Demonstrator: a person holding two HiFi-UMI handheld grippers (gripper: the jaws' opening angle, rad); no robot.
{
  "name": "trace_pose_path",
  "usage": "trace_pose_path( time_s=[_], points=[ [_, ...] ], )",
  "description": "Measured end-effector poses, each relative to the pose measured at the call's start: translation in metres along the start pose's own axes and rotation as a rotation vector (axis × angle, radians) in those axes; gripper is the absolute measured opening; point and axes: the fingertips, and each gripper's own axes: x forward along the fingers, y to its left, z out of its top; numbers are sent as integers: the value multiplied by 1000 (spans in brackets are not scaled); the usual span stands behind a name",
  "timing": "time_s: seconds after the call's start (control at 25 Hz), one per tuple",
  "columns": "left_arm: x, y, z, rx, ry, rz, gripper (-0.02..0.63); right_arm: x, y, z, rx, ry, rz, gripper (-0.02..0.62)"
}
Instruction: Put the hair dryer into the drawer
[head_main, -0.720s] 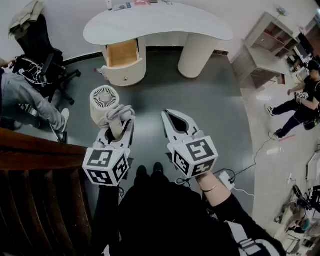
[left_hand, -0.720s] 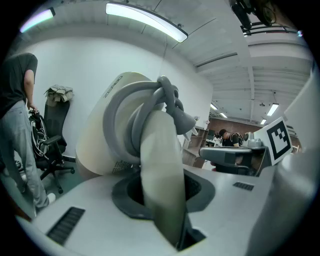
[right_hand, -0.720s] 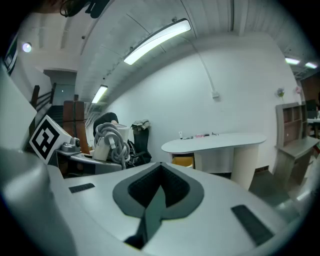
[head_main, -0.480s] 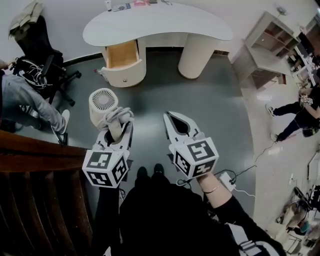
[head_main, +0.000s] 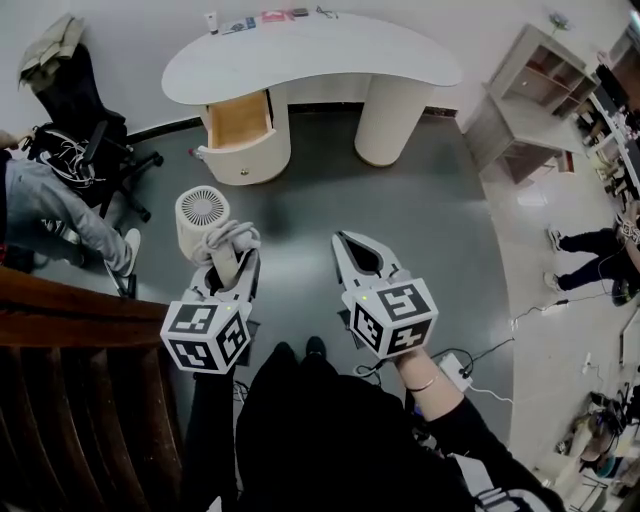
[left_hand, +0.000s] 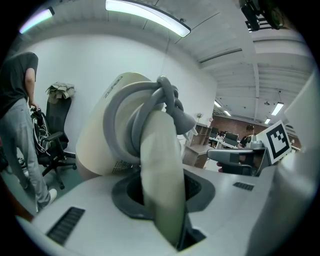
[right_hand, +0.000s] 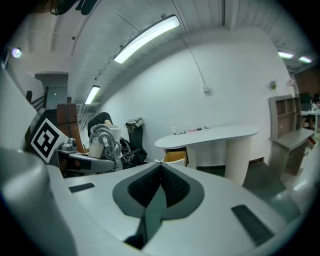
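In the head view my left gripper is shut on the cream hair dryer, whose grey cord is wound round it. The left gripper view shows the dryer's handle standing upright between the jaws, body and cord bundle above. My right gripper is held beside it, shut and empty; its jaws meet at the tips. The drawer stands pulled open in the left pedestal of the white curved desk, across the floor ahead of both grippers. It shows small in the right gripper view.
A white cylindrical unit with a round grille stands on the floor just beyond the left gripper. A black office chair and a seated person's legs are at left, a wooden railing lower left, a shelf unit at right.
The desk and drawer have drifted slightly down and left in the head view. Both grippers keep their pose and the left still grips the dryer. A person at far right has moved toward the frame's edge.
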Motion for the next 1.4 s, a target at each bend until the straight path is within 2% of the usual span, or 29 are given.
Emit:
trace_pose_path(
  time_s=[0.16, 0.64, 1.0, 1.4],
  points=[
    [7, -7, 4, 11, 1, 2, 98, -2, -12, 4, -4, -5, -12, 2],
    [22, -7, 22, 29, -19, 12, 98, 13, -20, 14, -2, -24, 22, 2],
    [38, 13, 34, 28, -23, 17, 98, 42, -14, 21, -7, -10, 30, 2],
    [75, 52, 50, 23, -16, 7, 98, 88, -20, 35, -20, 11, 13, 2]
  ],
)
